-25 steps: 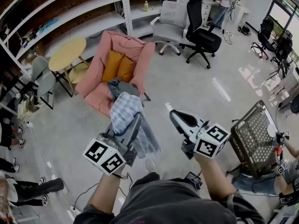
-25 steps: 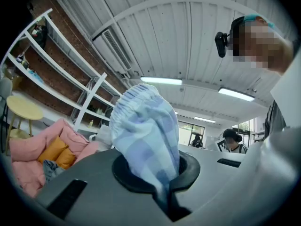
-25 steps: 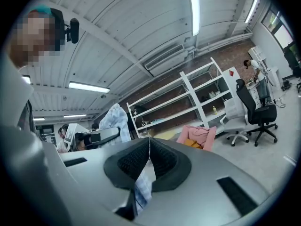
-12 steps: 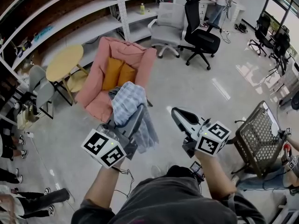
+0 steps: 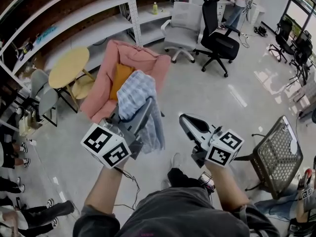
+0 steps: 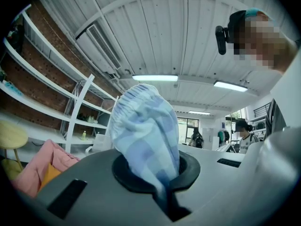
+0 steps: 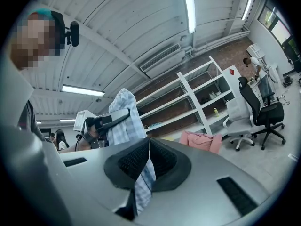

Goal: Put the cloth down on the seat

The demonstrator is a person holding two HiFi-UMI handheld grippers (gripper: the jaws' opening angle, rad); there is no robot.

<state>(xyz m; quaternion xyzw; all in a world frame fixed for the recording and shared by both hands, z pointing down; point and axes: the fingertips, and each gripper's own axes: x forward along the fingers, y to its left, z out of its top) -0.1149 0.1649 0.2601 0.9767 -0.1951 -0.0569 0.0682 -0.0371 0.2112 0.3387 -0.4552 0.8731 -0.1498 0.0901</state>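
Checked cloth (image 5: 134, 94) in left tongs (image 5: 148, 102) half-hides orange cushion (image 5: 120, 77)

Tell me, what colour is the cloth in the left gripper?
The cloth has pale blue and white checks; the left gripper view shows it best.

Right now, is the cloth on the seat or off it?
Off it. The left gripper is shut on the cloth and holds it in the air, apart from the seat.

The cloth (image 5: 136, 93) is pale blue and white plaid. The seat (image 5: 148, 63) is salmon pink and carries an orange cushion (image 5: 120, 78). The round table (image 5: 69, 65) is yellow. 1 office chair (image 5: 222, 43) is black, and the other chair (image 5: 181, 31) is grey.
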